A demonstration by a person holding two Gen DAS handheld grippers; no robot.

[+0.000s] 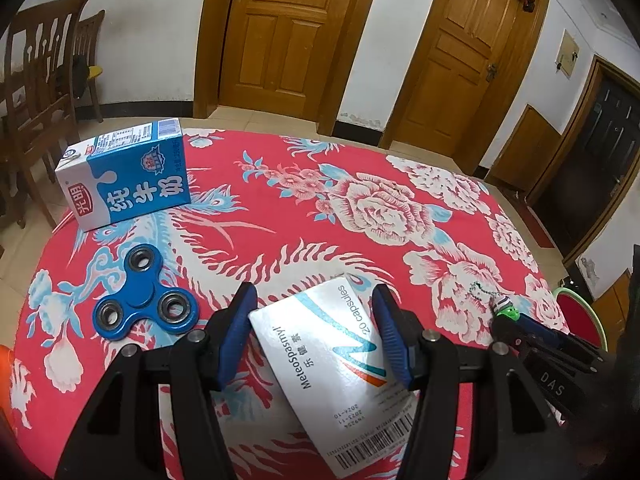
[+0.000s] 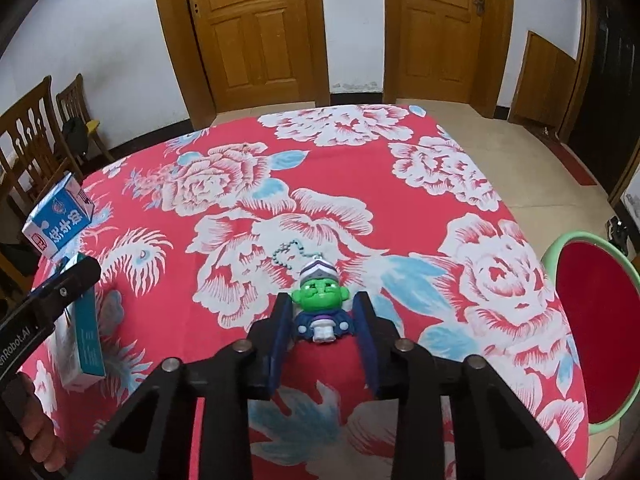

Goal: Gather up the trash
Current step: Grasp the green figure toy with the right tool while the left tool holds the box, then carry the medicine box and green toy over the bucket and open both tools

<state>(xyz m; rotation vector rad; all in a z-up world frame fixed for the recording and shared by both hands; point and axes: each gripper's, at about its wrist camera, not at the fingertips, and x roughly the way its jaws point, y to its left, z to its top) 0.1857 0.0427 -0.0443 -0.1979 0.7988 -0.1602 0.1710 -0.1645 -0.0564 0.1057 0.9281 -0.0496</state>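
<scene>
My left gripper [image 1: 314, 300] is open around a white medicine box [image 1: 332, 368] lying flat on the red floral tablecloth [image 1: 320, 200]; its blue pads [image 1: 236, 332] stand at the box's two sides, slightly apart from it. The box also shows in the right wrist view [image 2: 82, 344]. A blue and white milk carton [image 1: 124, 178] lies at the table's far left, also seen from the right wrist [image 2: 58, 220]. My right gripper [image 2: 323, 308] is open around a green-faced keychain figure [image 2: 320, 312] with a ball chain; the figure also shows in the left wrist view [image 1: 506, 308].
A blue fidget spinner [image 1: 144, 300] lies left of the left gripper. A red stool with a green rim [image 2: 592, 328] stands off the table's right edge. Wooden chairs [image 1: 40, 92] stand at the far left. Two wooden doors [image 1: 296, 36] are behind.
</scene>
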